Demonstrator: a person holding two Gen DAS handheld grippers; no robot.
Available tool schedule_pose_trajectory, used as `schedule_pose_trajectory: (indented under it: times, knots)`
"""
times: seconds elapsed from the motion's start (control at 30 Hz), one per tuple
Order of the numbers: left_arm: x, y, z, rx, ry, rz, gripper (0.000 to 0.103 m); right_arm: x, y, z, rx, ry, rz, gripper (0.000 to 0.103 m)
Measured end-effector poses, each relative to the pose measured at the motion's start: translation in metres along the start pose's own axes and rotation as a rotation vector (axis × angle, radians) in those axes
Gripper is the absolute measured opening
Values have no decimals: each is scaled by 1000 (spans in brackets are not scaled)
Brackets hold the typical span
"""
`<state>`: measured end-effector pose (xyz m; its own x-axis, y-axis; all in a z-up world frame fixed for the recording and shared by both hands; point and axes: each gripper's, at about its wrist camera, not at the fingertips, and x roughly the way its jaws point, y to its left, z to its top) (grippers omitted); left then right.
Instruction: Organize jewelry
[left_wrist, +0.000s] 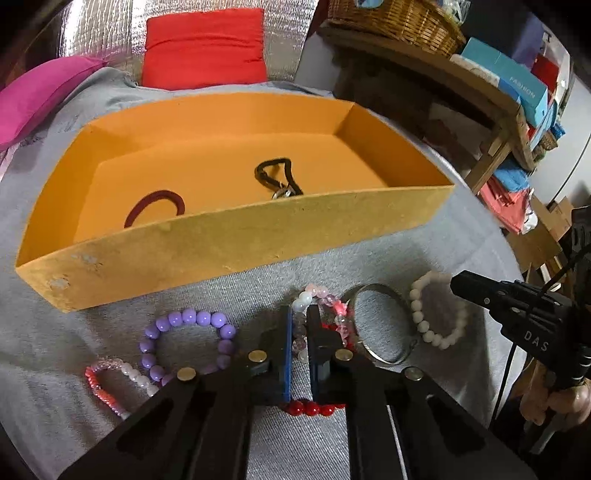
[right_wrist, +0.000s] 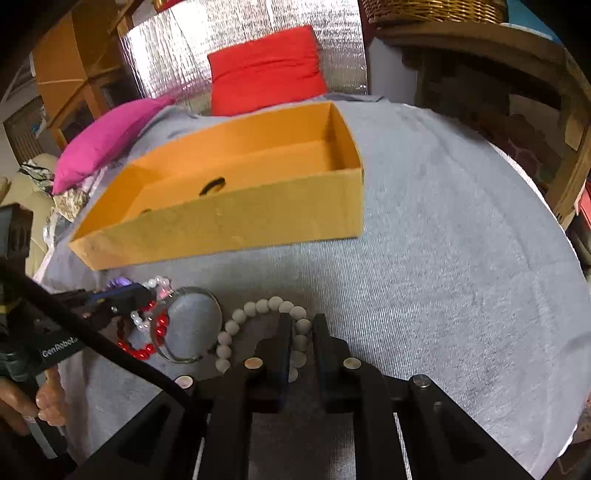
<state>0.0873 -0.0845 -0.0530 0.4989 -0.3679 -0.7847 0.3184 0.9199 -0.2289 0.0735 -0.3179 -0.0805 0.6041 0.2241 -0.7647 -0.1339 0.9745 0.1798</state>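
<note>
Your left gripper (left_wrist: 300, 325) is down on the grey cloth (right_wrist: 443, 258), its jaws narrowed around the near arc of the pink-and-white beaded bracelet (left_wrist: 317, 295), beads showing right in the slot between the pads; whether they truly pinch it, you cannot tell from here. A red bead bracelet (left_wrist: 312, 409) lies under that same gripper, tangled with the pink one. To its left sits the purple bead bracelet (left_wrist: 188, 341), touching a small pink-and-pearl bracelet (left_wrist: 110, 384) nearer the edge. To its right a silver bangle (left_wrist: 380, 325) lies flat against the pink beads, and just beyond it the white bead bracelet (left_wrist: 437, 314). Your right gripper (right_wrist: 299, 328) straddles the right side of that white strand, jaws narrowed over the beads with a slim gap; whether it has closed on them is not clear either. Behind the row, the orange cardboard box (left_wrist: 240, 243) stands open on the cloth, and inside it lie a dark red hair tie (left_wrist: 155, 206) on the left and a black hair tie with a metal charm (left_wrist: 279, 177) toward the middle, well apart. A red cushion (left_wrist: 203, 48) and a magenta cushion (right_wrist: 107, 144) rest past the box
</note>
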Motion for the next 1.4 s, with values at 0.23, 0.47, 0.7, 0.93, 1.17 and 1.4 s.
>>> schedule_pose_trajectory:
  times: [0.23,0.47,0.7,0.93,1.17,1.4]
  knots:
    - [-27,3,-3,5,-70,-34,8,-24,6,2,-9,-92,41,9]
    - [-44,5,-9,21,-92,-45,8,-16,-5,2,42,-7,70,23]
    - [-48,8,-6,12,-109,-48,8,4,-4,-6,-5,38,2,49]
    - [-55,10,-7,9,-123,-51,8,8,16,-11,-139,20,-100,11]
    - [-76,9,1,-8,-181,-94,8,-36,24,-4,-170,-170,-76,10]
    - [-112,3,28,-2,-278,-111,8,-84,29,16,-140,-367,12,10]
